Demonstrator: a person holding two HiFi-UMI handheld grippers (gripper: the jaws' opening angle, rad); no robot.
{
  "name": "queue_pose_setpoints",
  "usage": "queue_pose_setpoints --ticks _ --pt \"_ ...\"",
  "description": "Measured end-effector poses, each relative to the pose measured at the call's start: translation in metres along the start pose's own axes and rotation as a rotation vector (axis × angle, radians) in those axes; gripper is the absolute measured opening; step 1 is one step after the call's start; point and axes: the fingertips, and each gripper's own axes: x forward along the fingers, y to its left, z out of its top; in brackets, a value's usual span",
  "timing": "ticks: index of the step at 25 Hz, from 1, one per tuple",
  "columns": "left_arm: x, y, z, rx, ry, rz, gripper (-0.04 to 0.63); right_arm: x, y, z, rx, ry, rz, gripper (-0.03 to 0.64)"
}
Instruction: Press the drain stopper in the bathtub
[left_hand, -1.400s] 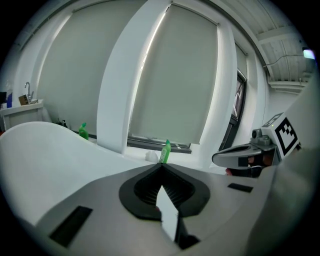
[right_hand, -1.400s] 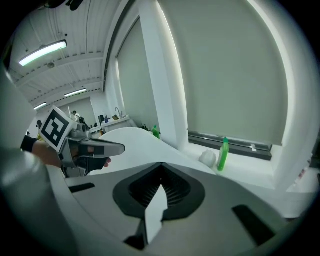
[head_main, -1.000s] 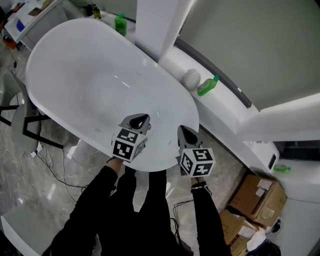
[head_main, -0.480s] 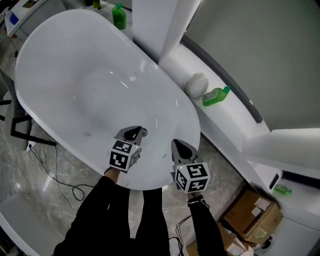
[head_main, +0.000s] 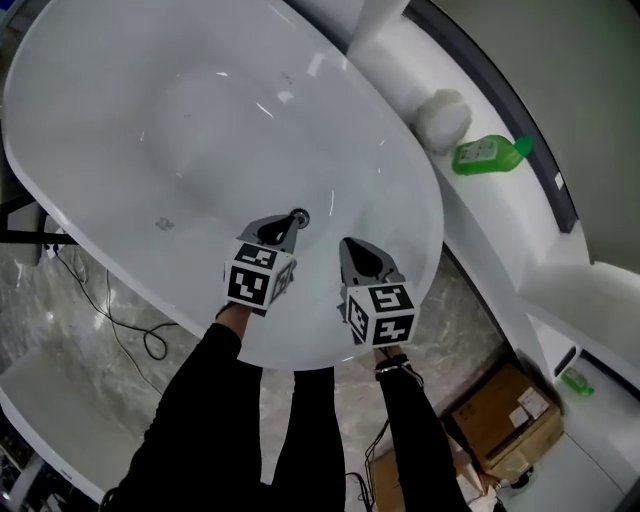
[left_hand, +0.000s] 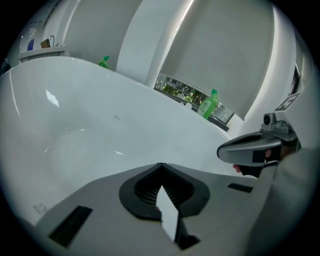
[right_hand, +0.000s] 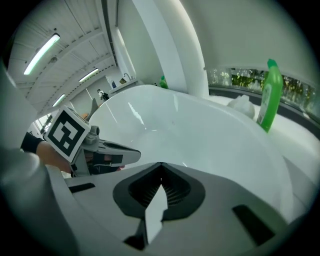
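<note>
head view shows the drain stopper (head_main: 298, 217) sitting on the floor of the bathtub (head_main: 120, 90) near the person's end, just past the tip of the left gripper (head_main: 284, 229). can't tell if they're touching yet.

what i'd worry about: the stopper is a small round target on slick white enamel, and the left gripper view (left_hand: 160, 167) doesn't show it at all, just bare tub over the nose. so the push is basically blind from that camera. come down off-centre and the tip probably skids off the edge without clicking it.

the right gripper (head_main: 352, 252) hangs just beside the left over the tub floor, so a bump between them is possible too.

both sleeved arms reach over the near rim with the grippers angled forward and down. both pairs of jaws are pressed together with nothing pinched, and the right gripper view (right_hand: 160, 167) shows the same.
</note>
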Motion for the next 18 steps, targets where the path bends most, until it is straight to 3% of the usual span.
queue_pose_setpoints --ticks 8,18 --pt "0.052 0.012 -0.036 -0.046 0.072 0.023 0.000 0.057 -0.003 -0.044 0.066 0.067 0.050 0.000" --pt "0.109 0.041 -0.087 -0.123 0.172 0.052 0.000 0.101 -0.021 -0.080 0.132 0.112 0.031 0.000"
